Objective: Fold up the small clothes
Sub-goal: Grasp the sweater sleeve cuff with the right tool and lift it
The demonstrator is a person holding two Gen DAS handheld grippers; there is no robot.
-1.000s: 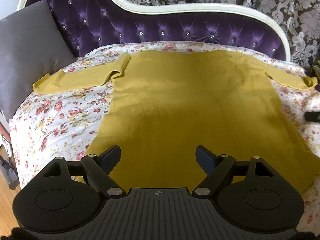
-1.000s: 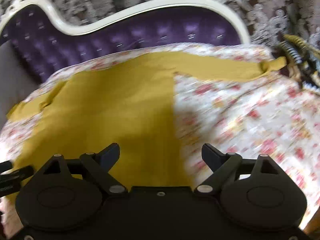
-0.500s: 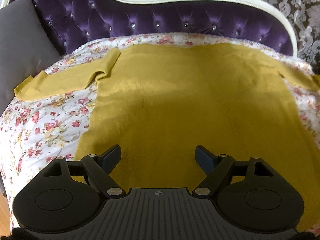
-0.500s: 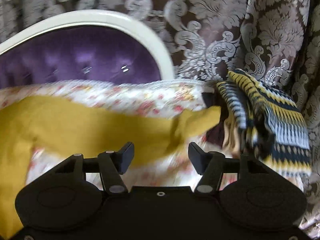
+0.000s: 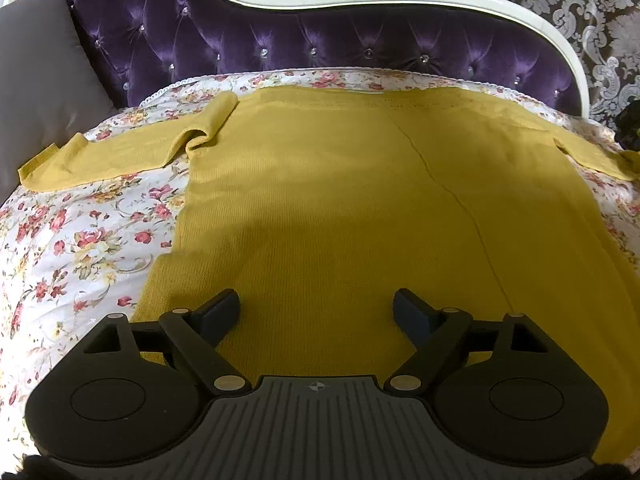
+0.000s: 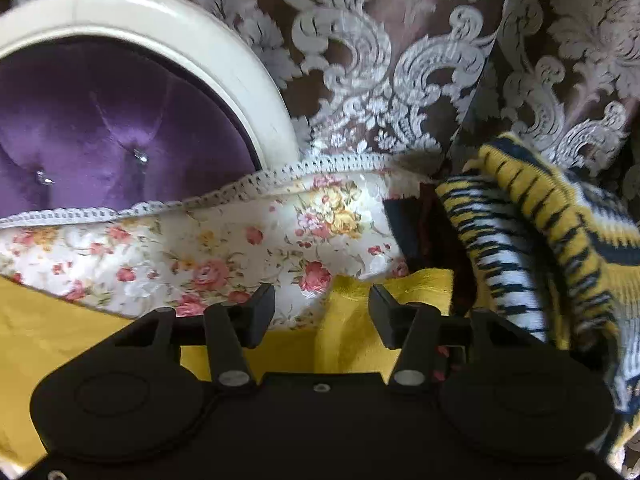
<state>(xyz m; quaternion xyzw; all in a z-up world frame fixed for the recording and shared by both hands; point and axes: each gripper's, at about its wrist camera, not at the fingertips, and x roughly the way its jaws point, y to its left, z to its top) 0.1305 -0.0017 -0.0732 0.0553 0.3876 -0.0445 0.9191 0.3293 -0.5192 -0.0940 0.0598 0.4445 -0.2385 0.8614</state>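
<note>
A mustard-yellow knit sweater (image 5: 340, 208) lies flat on the floral bed cover (image 5: 80, 240), both sleeves spread out sideways. My left gripper (image 5: 316, 312) is open and empty, low over the sweater's near hem. My right gripper (image 6: 322, 308) is open with narrower jaws, right above the cuff end of the sweater's right sleeve (image 6: 360, 320), which lies between and under the fingers. I cannot tell if the fingers touch the cloth.
A purple tufted headboard (image 5: 320, 40) with a white frame stands behind the bed. A grey pillow (image 5: 36, 80) lies at the left. A striped yellow, black and white knit garment (image 6: 540, 248) is heaped just right of the sleeve cuff.
My right gripper has swung right along the sleeve to its cuff and narrowed its jaws. My left gripper has moved closer over the sweater's hem.
</note>
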